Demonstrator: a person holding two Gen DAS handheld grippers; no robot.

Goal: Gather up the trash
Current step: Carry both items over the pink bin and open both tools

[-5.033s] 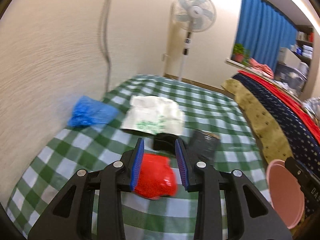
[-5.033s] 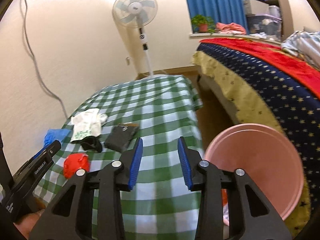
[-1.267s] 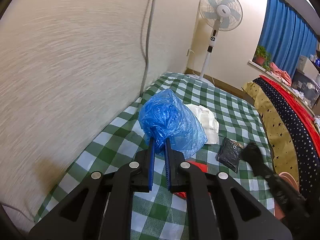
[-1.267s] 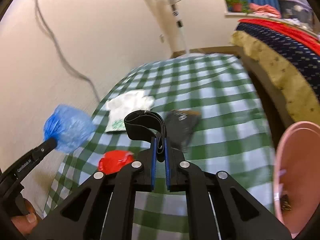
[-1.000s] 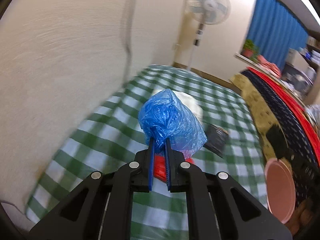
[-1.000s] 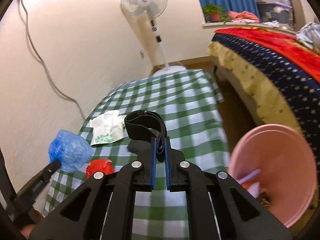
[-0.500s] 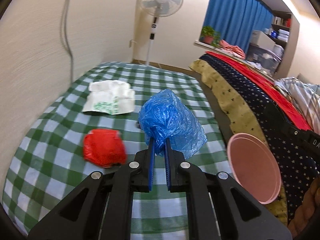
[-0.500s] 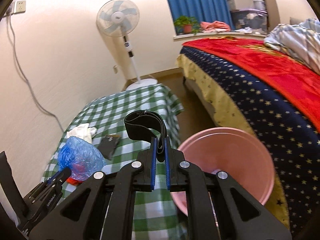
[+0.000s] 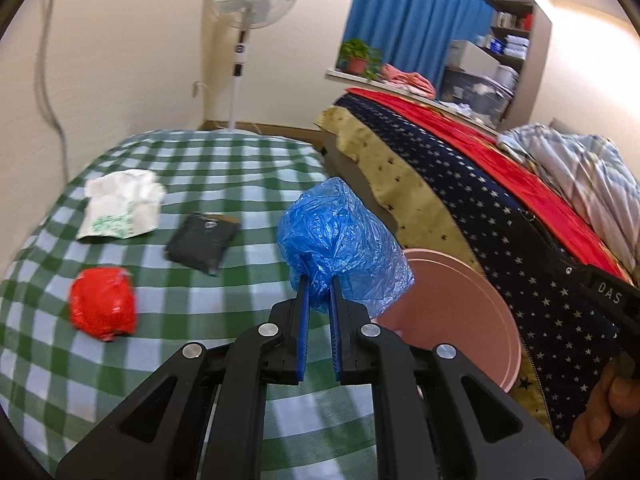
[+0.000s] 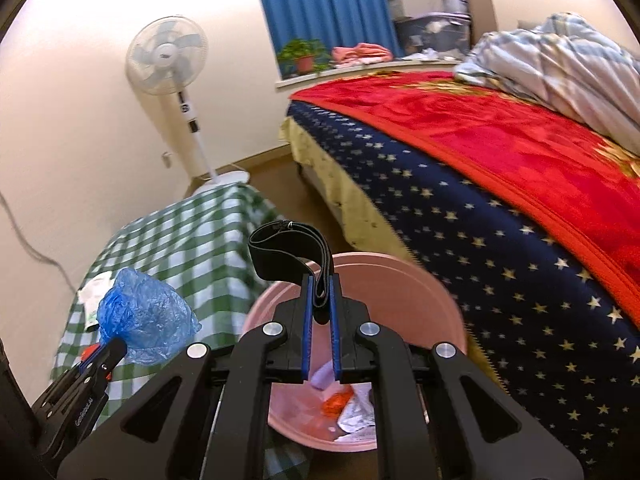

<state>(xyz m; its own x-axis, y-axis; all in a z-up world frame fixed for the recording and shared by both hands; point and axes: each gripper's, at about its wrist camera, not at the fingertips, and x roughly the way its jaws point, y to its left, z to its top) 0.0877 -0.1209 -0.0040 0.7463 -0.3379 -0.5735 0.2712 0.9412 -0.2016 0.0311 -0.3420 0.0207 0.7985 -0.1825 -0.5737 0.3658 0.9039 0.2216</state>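
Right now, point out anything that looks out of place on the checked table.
Three loose bits of litter lie on the checked table: a crumpled white bag, a flat black packet and a red wrapper. Nothing looks spilled or broken; they simply are not in the pink bin yet.

We are in a bedroom in someone's home. We see a big bed (image 10: 500,208) with a red and starry blue blanket (image 10: 480,148) and a striped quilt (image 10: 560,64) bunched on it. A standing fan (image 9: 250,0) is by the wall, near blue curtains (image 9: 416,28) and a potted plant (image 9: 358,56) on the sill. Shelves (image 9: 508,36) hold boxes. A green checked cloth (image 9: 240,168) covers the low worktop beside the bed.
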